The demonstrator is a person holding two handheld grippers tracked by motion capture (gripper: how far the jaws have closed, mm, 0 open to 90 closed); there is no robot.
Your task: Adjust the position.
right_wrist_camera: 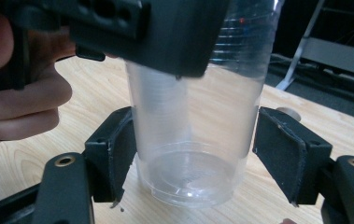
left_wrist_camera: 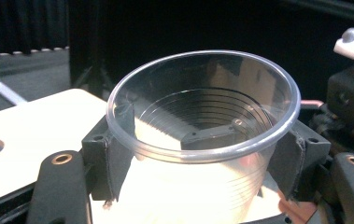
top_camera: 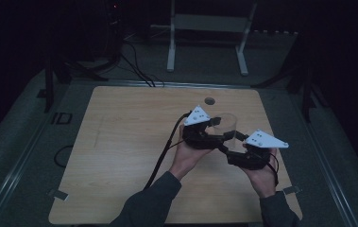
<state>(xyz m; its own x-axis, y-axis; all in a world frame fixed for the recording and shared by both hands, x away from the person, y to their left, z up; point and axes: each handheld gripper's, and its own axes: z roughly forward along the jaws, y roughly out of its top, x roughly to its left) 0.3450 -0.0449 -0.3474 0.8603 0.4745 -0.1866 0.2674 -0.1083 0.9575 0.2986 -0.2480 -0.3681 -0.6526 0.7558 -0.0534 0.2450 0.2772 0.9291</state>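
A light wooden table (top_camera: 120,156) is seen from above in a dark room, its top bare apart from a small round hole (top_camera: 209,100) near the far edge at about twelve o'clock. A white metal frame (top_camera: 205,28) is set on the floor beyond it. Two forearms in dark sleeves enter from six o'clock.

Toward four o'clock of the table's centre, a clear plastic cup (top_camera: 228,124) is stood upright on the wood, faint in the high view.

The left gripper (top_camera: 213,135) is held at the cup's nine o'clock side, and the right gripper (top_camera: 237,144) lower, at about five o'clock of it.

In the left gripper view, the cup's open rim (left_wrist_camera: 202,100) is looked into from above; the cup is pinched just under the rim, both pads pressed against its wall.

In the right gripper view, the cup's base (right_wrist_camera: 188,179) is shown resting on the table. Here the jaws are spread: the left pad is just beside or touching the wall, while the right pad is clearly apart from it.
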